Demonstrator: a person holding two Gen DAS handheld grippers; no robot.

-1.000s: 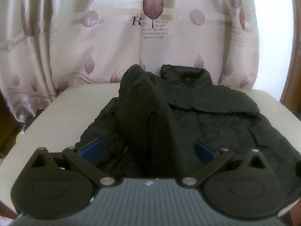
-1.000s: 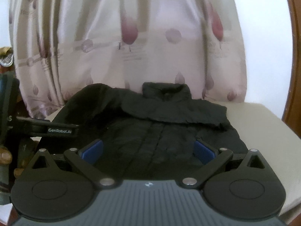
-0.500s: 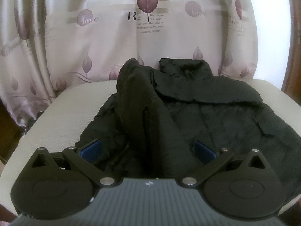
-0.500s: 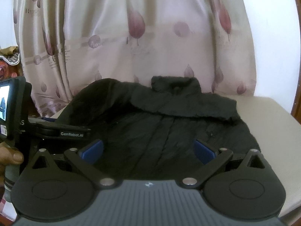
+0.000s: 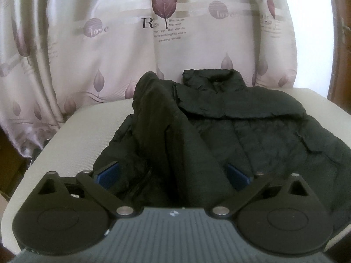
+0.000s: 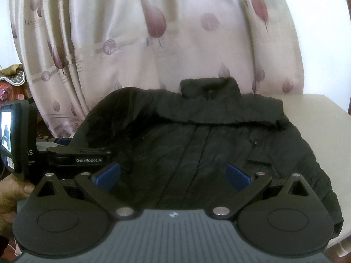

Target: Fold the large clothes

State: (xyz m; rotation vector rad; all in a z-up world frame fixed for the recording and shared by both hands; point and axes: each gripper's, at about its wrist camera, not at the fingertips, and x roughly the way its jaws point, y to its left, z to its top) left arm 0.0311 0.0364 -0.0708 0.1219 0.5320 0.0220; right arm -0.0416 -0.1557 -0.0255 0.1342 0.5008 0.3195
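A black quilted jacket lies on a cream cushion, collar toward the curtain. Its left sleeve rises in a ridge and runs between the wide-apart blue pads of my left gripper; I see no pinch on it. In the right wrist view the jacket lies front up with its placket in the middle. My right gripper is open and empty above the jacket's lower front. The left gripper shows at the left there, next to the raised sleeve.
A pink curtain with leaf prints hangs right behind the cushion. A dark wooden frame stands at the right. The cushion's right part lies bare beside the jacket. A hand holds the left gripper's handle.
The left gripper has shifted slightly right and back, and the sleeve ridge stands taller. The right gripper has drawn back and tilted, so the left gripper comes into its view.
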